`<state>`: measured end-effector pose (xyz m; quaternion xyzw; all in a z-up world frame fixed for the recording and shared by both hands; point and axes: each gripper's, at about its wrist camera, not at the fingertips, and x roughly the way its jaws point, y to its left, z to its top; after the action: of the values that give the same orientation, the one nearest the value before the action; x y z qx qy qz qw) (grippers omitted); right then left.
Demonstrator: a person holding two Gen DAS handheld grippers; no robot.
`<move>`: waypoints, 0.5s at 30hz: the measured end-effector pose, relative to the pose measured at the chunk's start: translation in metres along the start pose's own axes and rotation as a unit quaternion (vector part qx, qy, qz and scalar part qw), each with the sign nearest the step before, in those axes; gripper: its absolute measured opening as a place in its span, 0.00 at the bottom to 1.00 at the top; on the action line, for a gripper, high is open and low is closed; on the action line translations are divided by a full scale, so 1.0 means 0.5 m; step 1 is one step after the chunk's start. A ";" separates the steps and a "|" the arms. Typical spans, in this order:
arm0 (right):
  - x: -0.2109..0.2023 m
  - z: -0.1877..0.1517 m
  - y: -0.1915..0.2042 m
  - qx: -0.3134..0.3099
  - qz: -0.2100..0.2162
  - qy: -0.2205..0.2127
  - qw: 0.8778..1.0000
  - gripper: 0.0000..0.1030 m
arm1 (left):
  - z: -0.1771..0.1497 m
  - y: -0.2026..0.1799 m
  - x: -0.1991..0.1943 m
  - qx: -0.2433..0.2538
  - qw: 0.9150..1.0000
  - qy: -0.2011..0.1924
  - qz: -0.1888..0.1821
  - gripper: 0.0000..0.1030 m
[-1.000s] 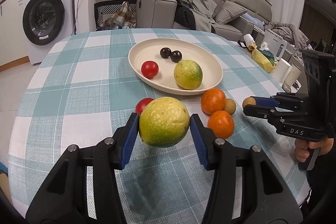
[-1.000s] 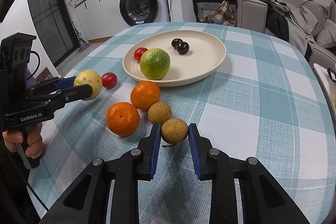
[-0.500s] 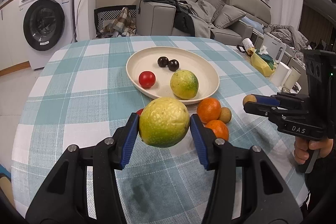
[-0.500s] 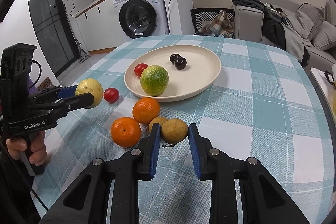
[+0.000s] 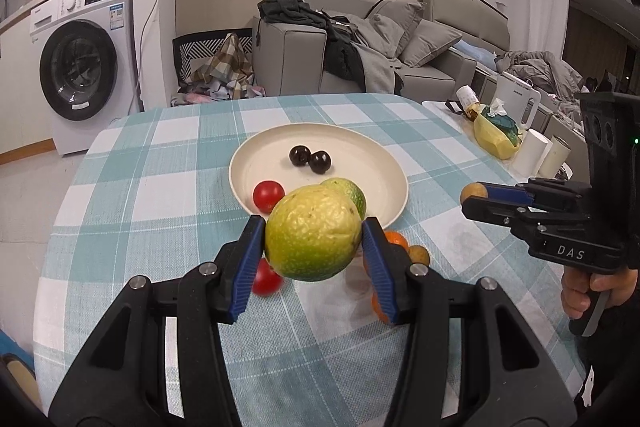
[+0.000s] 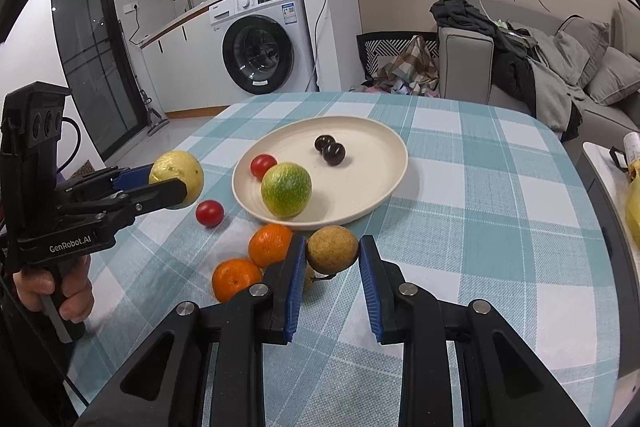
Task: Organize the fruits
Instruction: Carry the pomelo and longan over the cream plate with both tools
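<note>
My left gripper (image 5: 314,239) is shut on a yellow-green lemon (image 5: 312,233) and holds it above the table, in front of the cream plate (image 5: 384,163). My right gripper (image 6: 332,251) is shut on a small brown longan (image 6: 332,249), held above the table near the plate's (image 6: 384,183) front rim. The plate holds a green lime (image 6: 286,189), a red tomato (image 6: 263,165) and two dark berries (image 6: 330,149). On the cloth lie a second tomato (image 6: 209,213), two oranges (image 6: 270,245) and another small brown fruit (image 5: 418,254).
The round table has a teal checked cloth (image 6: 500,211). A side table at the right carries a yellow bag (image 5: 494,133), a kettle (image 5: 516,101) and cups. A washing machine (image 5: 80,67) and a sofa (image 5: 360,55) stand beyond.
Both grippers have risen with their fruits, so the table and plate look farther and lower. The fruits on the plate and cloth have not moved.
</note>
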<state>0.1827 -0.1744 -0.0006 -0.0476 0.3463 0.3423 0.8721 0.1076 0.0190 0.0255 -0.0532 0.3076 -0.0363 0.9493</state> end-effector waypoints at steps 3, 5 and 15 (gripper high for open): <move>-0.002 0.012 0.000 -0.001 -0.002 -0.005 1.000 0.27 | 0.008 0.001 0.007 0.001 1.000 -0.001 0.000 0.45; -0.001 0.018 0.000 0.000 -0.003 -0.007 1.000 0.27 | 0.013 0.001 0.011 0.003 1.000 -0.002 0.000 0.45; 0.012 0.056 0.003 0.000 -0.003 -0.019 1.000 0.27 | 0.043 0.017 0.040 0.002 1.000 -0.007 0.006 0.46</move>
<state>0.2009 -0.1610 0.0170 -0.0417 0.3299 0.3407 0.8794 0.1370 0.0269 0.0303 -0.0493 0.3008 -0.0306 0.9519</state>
